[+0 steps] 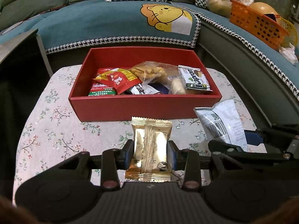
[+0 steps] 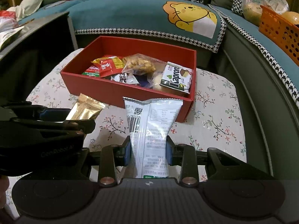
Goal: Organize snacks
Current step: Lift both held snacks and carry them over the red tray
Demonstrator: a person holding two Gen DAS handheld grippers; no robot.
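Left gripper (image 1: 150,152): jaws closed narrow on the gold packet (image 1: 150,145), blue pads pressing its two long sides; held above the worktop just in front of the red box's near wall.
Gold packet: upright between the pads, back seam facing the camera, crimped top edge level with the foot of the box wall; in the right wrist view it (image 2: 85,109) sticks out past the left gripper (image 2: 61,114), tilted toward the box.
Right gripper (image 2: 148,152): jaws closed on the white packet (image 2: 152,128), gripping it near its lower half.
White packet: long pale wrapper with a barcode, a QR code and printed text, back side to the camera; its top edge overlaps the near wall of the box. In the left wrist view it (image 1: 222,123) sits just to the right of the gold packet, apart from it.
Red box (image 1: 119,108): open, lidless, standing on the worktop beyond both grippers; its near right corner is nearest the white packet.
Box contents: a red and yellow sachet (image 1: 116,79) on the left, a clear bag of golden snacks (image 1: 149,71) in the middle, a green and white "Kapron" wafer pack (image 1: 195,79) leaning at the right, with more wrappers underneath, partly hidden.
Worktop (image 1: 56,123): covered in a pale floral cloth.
Behind: a teal sofa cover with a yellow lion print (image 1: 166,16); an orange basket (image 1: 257,25) on the sofa to the right.
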